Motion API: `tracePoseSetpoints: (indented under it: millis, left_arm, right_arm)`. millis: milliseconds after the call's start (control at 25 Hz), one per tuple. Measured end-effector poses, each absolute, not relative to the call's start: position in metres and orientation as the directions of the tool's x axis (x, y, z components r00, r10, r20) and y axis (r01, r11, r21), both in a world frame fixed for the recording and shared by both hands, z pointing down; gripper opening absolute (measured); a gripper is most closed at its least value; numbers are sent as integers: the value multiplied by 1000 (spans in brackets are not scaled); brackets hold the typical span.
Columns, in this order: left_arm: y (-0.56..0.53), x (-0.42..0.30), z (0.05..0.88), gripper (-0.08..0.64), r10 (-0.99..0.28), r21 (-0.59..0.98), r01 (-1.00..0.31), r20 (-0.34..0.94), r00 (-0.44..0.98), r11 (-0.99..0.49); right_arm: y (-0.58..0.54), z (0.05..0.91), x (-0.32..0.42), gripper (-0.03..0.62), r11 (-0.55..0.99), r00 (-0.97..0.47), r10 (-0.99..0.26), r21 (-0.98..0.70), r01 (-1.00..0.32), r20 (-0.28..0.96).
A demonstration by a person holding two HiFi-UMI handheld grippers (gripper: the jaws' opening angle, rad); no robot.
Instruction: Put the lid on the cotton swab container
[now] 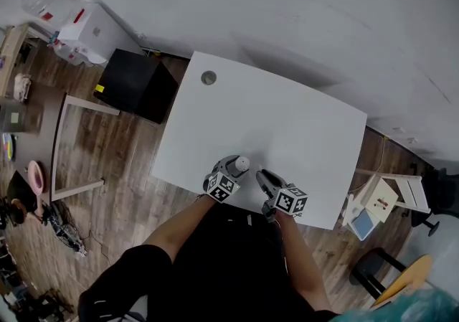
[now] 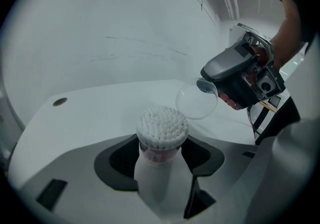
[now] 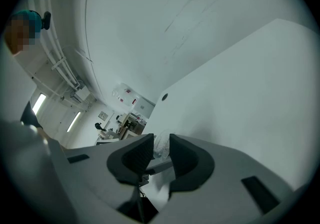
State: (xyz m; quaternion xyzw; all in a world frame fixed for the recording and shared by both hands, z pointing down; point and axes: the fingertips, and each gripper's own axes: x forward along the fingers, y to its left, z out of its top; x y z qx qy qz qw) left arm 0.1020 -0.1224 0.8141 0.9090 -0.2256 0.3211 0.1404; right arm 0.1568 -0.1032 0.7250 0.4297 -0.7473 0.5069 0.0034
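Cotton swab container (image 2: 158,154) clamped in the left fingers (image 2: 119,160), lid (image 2: 196,99) pinched in the right fingers (image 3: 134,157) at its 2 o'clock — best levelled, centred over the swabs (image 2: 162,125) before being pressed on.

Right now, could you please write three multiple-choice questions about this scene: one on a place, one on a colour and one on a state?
1. Where is the cotton swab container?
A) between the jaws of the left gripper
B) lying on the floor
C) on a chair

2. What colour is the table?
A) black
B) white
C) red

3. In what state is the container?
A) closed by its lid
B) open, with the swabs showing
C) empty

Answers:
1 A: the left gripper view shows it upright between that gripper's jaws.
2 B: the head view shows a white top.
3 B: the clear lid is in the right gripper, beside the container and not on it.
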Motion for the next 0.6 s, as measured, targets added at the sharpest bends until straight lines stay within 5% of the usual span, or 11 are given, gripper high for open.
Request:
tracePoseSetpoints:
  millis: [600]
  left_arm:
    - [-117, 100, 814, 268, -276, 109, -445, 649, 709, -889]
  right_arm:
    - [-109, 718, 133, 103, 101, -622, -657, -768, -633, 427]
